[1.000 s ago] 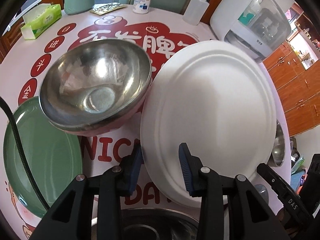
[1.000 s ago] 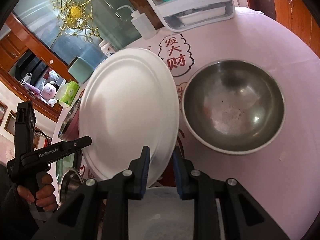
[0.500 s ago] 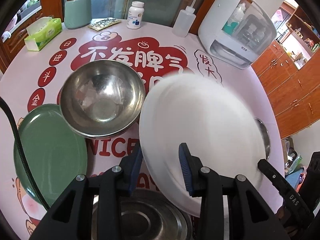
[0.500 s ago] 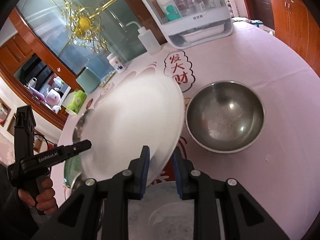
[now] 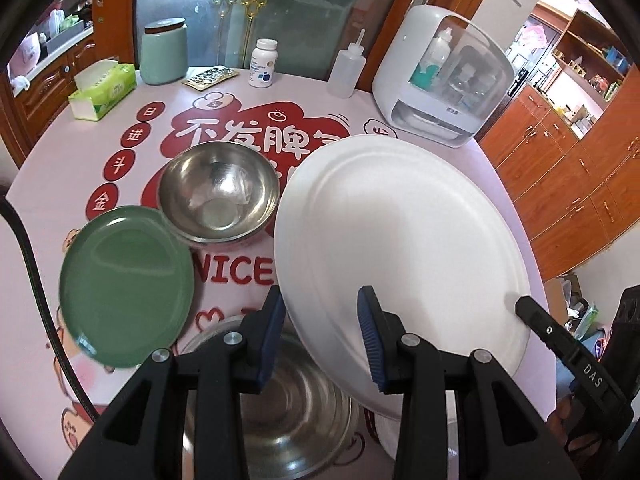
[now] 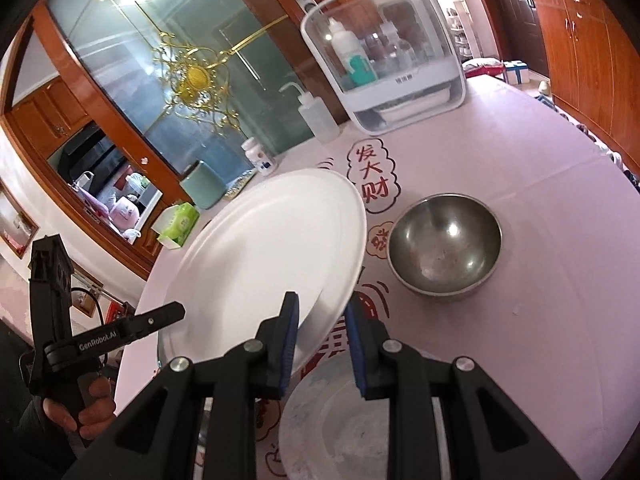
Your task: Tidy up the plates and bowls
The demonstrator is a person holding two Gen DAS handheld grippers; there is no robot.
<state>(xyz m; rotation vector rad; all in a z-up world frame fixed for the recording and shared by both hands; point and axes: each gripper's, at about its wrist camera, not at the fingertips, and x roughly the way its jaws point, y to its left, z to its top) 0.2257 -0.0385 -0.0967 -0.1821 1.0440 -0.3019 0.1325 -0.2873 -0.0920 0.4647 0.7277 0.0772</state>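
A large white plate (image 5: pixel 400 240) hangs tilted above the round table, gripped at opposite rims. My left gripper (image 5: pixel 320 304) is shut on its near rim, and my right gripper (image 6: pixel 320 308) is shut on the rim of the same white plate (image 6: pixel 272 252). On the table lie a green plate (image 5: pixel 124 284) and a steel bowl (image 5: pixel 218 196) side by side. A second steel bowl (image 5: pixel 272 408) sits under my left gripper. Another steel bowl (image 6: pixel 444 248) stands to the right, and a pale plate (image 6: pixel 332 412) lies below my right gripper.
Along the table's far edge stand a white clear-fronted cabinet (image 5: pixel 444 80), a squeeze bottle (image 5: pixel 348 68), a pill bottle (image 5: pixel 262 62), a green jar (image 5: pixel 164 52) and a tissue box (image 5: pixel 102 88). A hand (image 6: pixel 80 412) holds the left gripper's handle. Wooden cabinets stand beyond the table at the right.
Both grippers have risen and drawn back with the white plate between them. The bowls and the green plate on the table now look smaller and farther below.
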